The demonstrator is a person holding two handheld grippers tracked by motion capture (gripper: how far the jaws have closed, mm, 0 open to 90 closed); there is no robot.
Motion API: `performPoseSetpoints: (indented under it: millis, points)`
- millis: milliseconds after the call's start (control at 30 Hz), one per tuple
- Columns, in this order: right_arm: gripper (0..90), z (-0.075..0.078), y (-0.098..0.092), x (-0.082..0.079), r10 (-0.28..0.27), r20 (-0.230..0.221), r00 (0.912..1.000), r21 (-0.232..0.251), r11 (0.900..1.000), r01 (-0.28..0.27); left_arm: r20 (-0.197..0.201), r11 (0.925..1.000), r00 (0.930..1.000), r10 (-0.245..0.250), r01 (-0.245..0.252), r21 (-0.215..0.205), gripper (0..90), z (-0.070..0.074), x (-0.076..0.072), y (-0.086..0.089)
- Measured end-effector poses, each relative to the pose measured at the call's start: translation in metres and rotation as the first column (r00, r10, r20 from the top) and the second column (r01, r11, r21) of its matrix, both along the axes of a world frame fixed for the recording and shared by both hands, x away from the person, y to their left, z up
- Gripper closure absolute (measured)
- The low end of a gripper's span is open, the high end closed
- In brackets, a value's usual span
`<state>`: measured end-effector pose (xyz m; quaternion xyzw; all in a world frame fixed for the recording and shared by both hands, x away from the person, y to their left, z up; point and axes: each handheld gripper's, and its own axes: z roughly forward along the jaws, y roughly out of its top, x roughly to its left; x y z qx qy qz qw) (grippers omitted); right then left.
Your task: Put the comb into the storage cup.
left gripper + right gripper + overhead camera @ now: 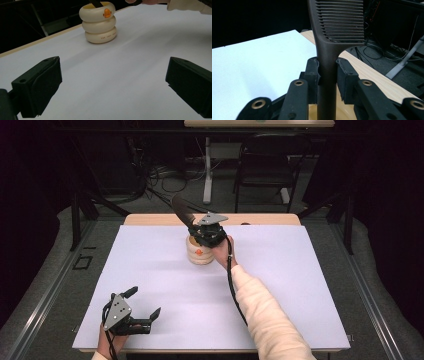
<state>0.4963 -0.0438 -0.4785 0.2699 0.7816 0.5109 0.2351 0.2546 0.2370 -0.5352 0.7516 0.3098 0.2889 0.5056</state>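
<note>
The right gripper pinches a comb above the holder at 12 o'clock, while the left gripper, at 7, is spread.

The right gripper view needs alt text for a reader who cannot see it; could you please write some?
The right gripper is shut on the handle of a dark comb, which stands upright with its teeth at the top. Beneath the gripper is a cream holder, and behind lie the white table, its wooden edge and a dark floor with cables.
</note>
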Motion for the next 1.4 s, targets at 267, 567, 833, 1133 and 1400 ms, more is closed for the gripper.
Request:
performPoseSetpoints:
  millis: [267, 567, 833, 1133, 1400]
  points:
    - [72.5, 0.0, 0.0, 0.0, 0.002, -0.001, 1.0, -0.003, 1.0, -0.003, -0.001, 1.0, 1.0, 0.0, 0.0, 0.002, 0.6, 0.0, 0.0, 0.0]
    - [72.4, -0.001, -0.002, 0.0, 0.008, 0.0, 1.0, -0.004, 1.0, -0.008, -0.002, 1.0, 1.0, -0.004, 0.004, 0.001, 0.6, 0.0, 0.0, 0.0]
    - [72.4, -0.004, -0.003, 0.0, 0.01, -0.005, 0.9999, -0.009, 1.0, -0.01, -0.001, 1.0, 1.0, -0.006, 0.006, 0.001, 0.6, 0.0, 0.0, 0.0]
    - [72.4, -0.007, -0.005, 0.001, 0.001, -0.025, 0.9997, -0.024, 1.0, -0.002, -0.005, 1.0, 1.0, -0.009, 0.009, 0.001, 0.6, -0.001, 0.0, -0.001]
    - [72.4, -0.01, -0.004, 0.003, 0.002, -0.04, 0.9992, -0.039, 0.999, -0.004, -0.004, 1.0, 1.0, -0.007, 0.007, 0.002, 0.6, -0.001, 0.0, 0.0]
